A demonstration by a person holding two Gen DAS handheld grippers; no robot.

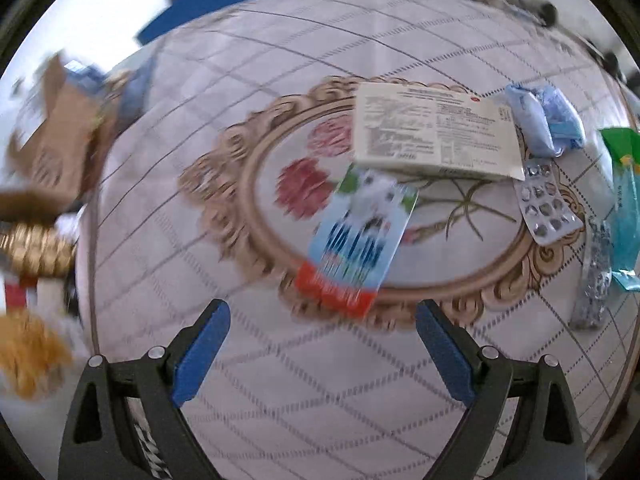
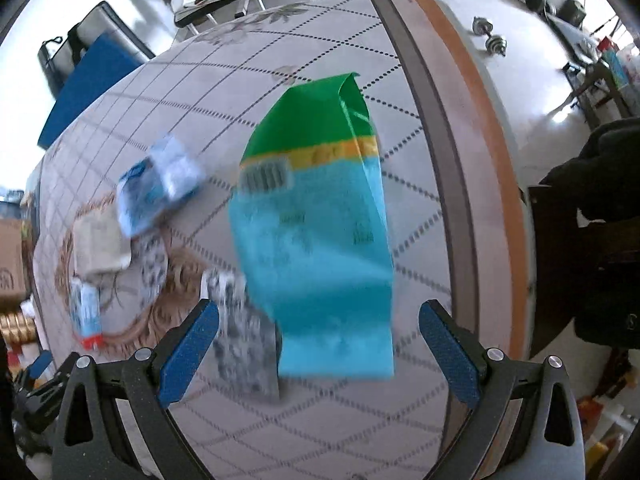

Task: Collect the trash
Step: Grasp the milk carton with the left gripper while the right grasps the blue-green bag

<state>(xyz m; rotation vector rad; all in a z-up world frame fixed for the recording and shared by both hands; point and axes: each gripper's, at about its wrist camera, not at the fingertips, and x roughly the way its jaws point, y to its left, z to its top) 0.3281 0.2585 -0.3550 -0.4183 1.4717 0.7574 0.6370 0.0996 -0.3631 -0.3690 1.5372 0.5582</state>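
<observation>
Here both tongs are spread wide and hold nothing. Left tongs (image 1: 322,340) hover over the counter (image 1: 280,380), just short of a blue-and-red milk carton (image 1: 358,240) lying flat on the floral medallion. Behind it a cream printed box (image 1: 436,130), then a crumpled pale-blue wrapper (image 1: 544,118), an emptied pill blister (image 1: 546,206) and a silver foil strip (image 1: 594,276) toward the right edge. Right tongs (image 2: 319,344) sit over a green-and-turquoise packet (image 2: 316,232) lying on the counter between the fingers, a second foil blister (image 2: 246,340) just left of it. Both views are motion-blurred.
</observation>
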